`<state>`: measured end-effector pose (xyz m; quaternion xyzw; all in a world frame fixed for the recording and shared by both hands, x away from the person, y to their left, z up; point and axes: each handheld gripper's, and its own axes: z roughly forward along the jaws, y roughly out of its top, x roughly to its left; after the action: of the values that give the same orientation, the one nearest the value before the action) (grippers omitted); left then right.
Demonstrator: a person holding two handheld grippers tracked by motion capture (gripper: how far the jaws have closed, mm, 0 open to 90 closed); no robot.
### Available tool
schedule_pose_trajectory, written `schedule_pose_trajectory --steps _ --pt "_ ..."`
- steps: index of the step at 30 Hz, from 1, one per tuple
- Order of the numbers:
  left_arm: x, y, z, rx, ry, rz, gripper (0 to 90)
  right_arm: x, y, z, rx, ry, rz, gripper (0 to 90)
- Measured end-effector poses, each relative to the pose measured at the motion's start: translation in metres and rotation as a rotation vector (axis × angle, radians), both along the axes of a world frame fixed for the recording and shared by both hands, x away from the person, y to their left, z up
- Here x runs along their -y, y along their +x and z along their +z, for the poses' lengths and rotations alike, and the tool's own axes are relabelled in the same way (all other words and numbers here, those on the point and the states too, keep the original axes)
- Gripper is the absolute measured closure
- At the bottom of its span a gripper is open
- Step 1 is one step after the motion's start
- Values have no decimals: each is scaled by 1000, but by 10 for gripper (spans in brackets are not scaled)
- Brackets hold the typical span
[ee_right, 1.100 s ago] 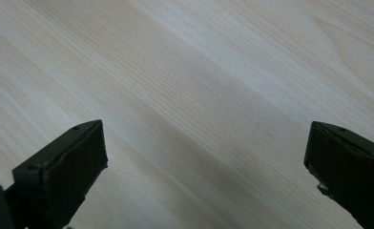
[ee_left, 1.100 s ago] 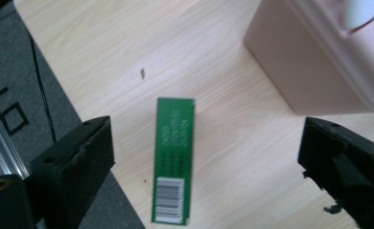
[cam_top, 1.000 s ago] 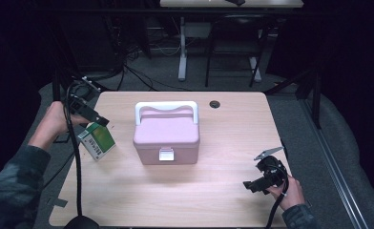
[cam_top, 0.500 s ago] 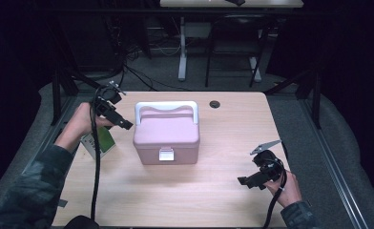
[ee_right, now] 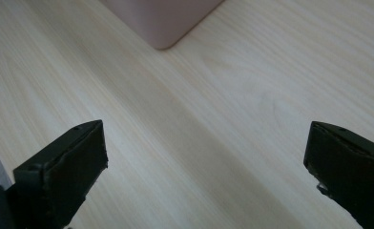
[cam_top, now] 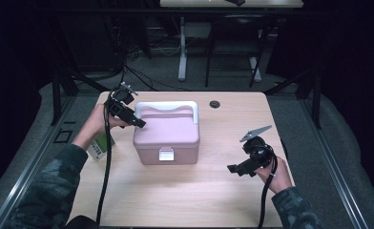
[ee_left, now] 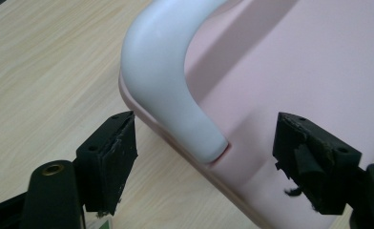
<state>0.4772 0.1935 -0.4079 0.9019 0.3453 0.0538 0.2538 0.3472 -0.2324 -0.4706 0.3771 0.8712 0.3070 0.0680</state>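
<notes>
A pink lidded box (cam_top: 166,133) with a white handle (cam_top: 168,106) folded toward the back stands mid-table. My left gripper (cam_top: 140,123) is at its left rear corner. In the left gripper view its jaws (ee_left: 206,126) straddle the handle's end (ee_left: 171,81) where it meets the lid (ee_left: 290,71). They have just been closing, with gaps left on both sides of the handle, so the gripper is open. My right gripper (cam_top: 233,169) hovers open over bare table right of the box, nothing between its jaws (ee_right: 204,138). The box's corner (ee_right: 163,19) lies ahead of it.
A green and white carton (cam_top: 98,148) lies at the table's left edge, partly behind my left hand. A dark round hole (cam_top: 215,103) sits in the wooden table (cam_top: 185,200) near its back edge. Desk legs and cables stand on the floor beyond.
My left gripper has travelled right from above the green carton to the box's handle and its jaws have narrowed. The right gripper has risen a little and shifted beside the box.
</notes>
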Motion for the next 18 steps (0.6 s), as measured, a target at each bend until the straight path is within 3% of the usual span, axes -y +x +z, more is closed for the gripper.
schedule_pose_trajectory --steps 8,18 --pt "4 2 -2 11 -16 -11 367 -14 24 14 11 18 27 12" --pt "1 -1 0 63 -20 7 540 -41 50 41 43 31 79 40"
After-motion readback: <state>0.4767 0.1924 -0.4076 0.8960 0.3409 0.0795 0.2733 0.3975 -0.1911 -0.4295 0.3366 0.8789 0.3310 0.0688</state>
